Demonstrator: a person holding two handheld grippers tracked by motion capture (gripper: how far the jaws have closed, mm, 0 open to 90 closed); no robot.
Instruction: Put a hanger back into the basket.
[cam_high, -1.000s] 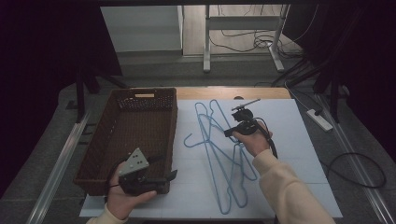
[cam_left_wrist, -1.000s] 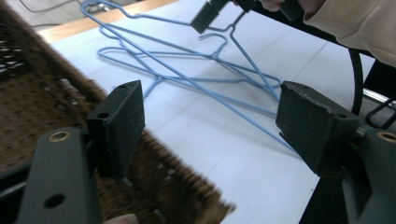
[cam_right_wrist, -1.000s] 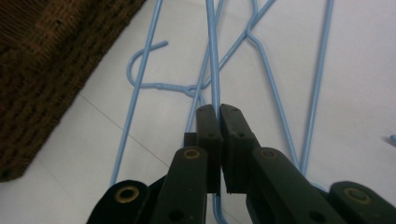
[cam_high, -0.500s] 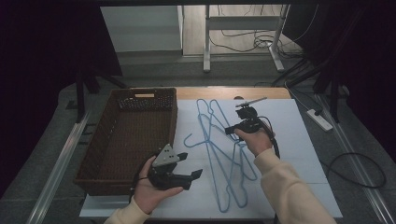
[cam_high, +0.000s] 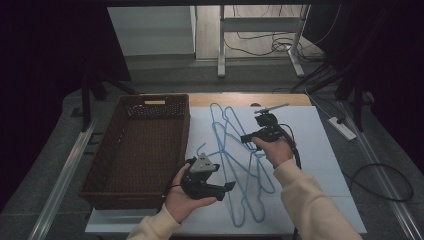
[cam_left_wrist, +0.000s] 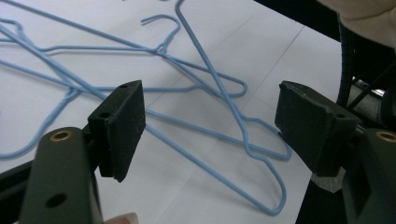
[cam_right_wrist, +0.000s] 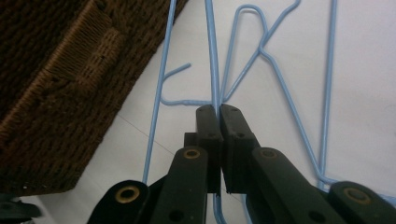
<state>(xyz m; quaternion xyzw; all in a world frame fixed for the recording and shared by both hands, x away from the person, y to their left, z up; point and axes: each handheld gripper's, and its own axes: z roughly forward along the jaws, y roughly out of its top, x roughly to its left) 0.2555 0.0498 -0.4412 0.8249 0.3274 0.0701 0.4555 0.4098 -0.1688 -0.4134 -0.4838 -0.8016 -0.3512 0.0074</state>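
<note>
Our right gripper (cam_right_wrist: 219, 109) pinches a blue hanger (cam_right_wrist: 212, 56); a basket (cam_right_wrist: 56, 79) sits left of it. Our left gripper (cam_left_wrist: 210, 121) gapes wide above tangled hangers (cam_left_wrist: 196, 88) on the surface (cam_left_wrist: 56, 28).

Thin blue wire hangers (cam_high: 240, 165), several tangled and overlapping, flat on white counter (cam_high: 320, 150), basket (cam_high: 140, 150) at 9 o'clock

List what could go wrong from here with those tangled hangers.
1. The right gripper is shut on one wire of the blue wire hangers, which lie crossed over each other; lifting may drag the others along.
2. The left gripper is open above the pile, holding nothing, so nothing pins the rest down.
3. A hook may snag the wicker basket close beside the pile.
</note>
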